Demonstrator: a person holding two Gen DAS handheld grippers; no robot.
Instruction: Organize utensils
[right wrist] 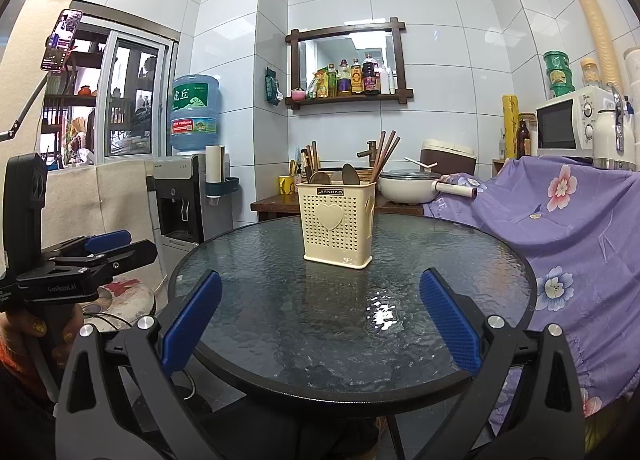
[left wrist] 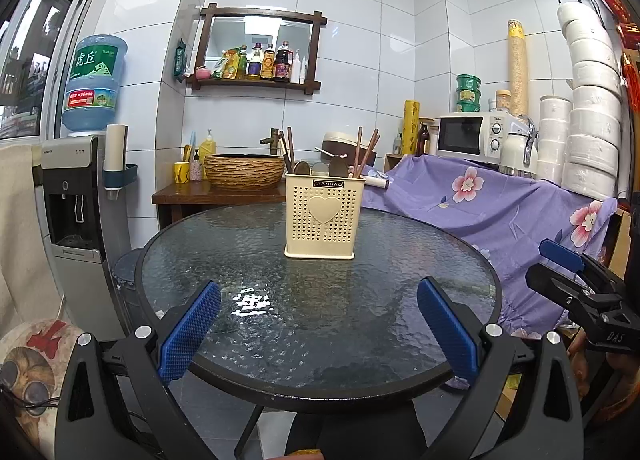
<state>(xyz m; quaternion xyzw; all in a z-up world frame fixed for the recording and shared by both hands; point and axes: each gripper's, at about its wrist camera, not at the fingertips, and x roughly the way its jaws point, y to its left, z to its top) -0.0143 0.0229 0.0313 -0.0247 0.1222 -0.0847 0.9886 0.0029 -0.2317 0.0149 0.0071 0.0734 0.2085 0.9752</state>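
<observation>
While both of your tools hang back over the near rim of the round glass worktop (left wrist: pixel 400 292), nothing is held: the left hand-held gripper (left wrist: pixel 318 324) and the right hand-held gripper (right wrist: pixel 320 324) each have their fingers spread wide and empty. The caddy (left wrist: pixel 324 216) stands upright toward the far side, with chopsticks (left wrist: pixel 366 152) and spoons (left wrist: pixel 338 168) upright in it, so the sorting looks done. You have bare glass all round it; mind the rim near you.
</observation>
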